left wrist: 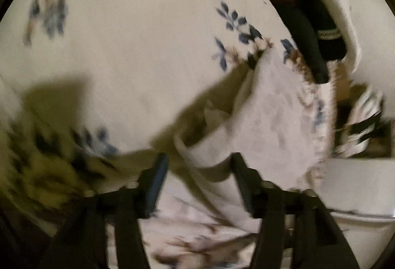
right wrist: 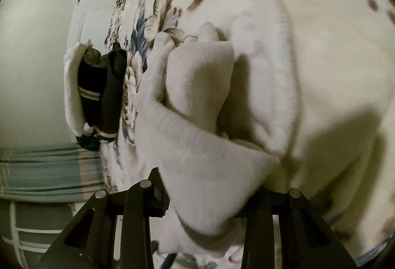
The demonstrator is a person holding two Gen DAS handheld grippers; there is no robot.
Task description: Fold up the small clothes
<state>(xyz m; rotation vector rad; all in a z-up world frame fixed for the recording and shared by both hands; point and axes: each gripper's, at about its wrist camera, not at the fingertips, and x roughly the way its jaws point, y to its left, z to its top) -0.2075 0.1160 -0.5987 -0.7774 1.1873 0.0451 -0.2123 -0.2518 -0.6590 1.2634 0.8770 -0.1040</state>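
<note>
Between the fingers of the left gripper, in the left wrist view, a white garment is seen draped, its thick folded edge running down through the gap. The jaws stand apart; the cloth touches the right-hand finger, but whether it is pinched cannot be told through the blur. The garment lies on a floral blanket near its right edge. Beyond it, at that edge, a pile of dark socks is stacked against a white towel.

Across the right wrist view, the same white garment is shown bunched on the blanket, one fold passing between the fingers of the right gripper. The jaws are partly closed around it; a firm grip cannot be confirmed. The dark socks sit at the blanket's left edge, backed by the towel.
</note>
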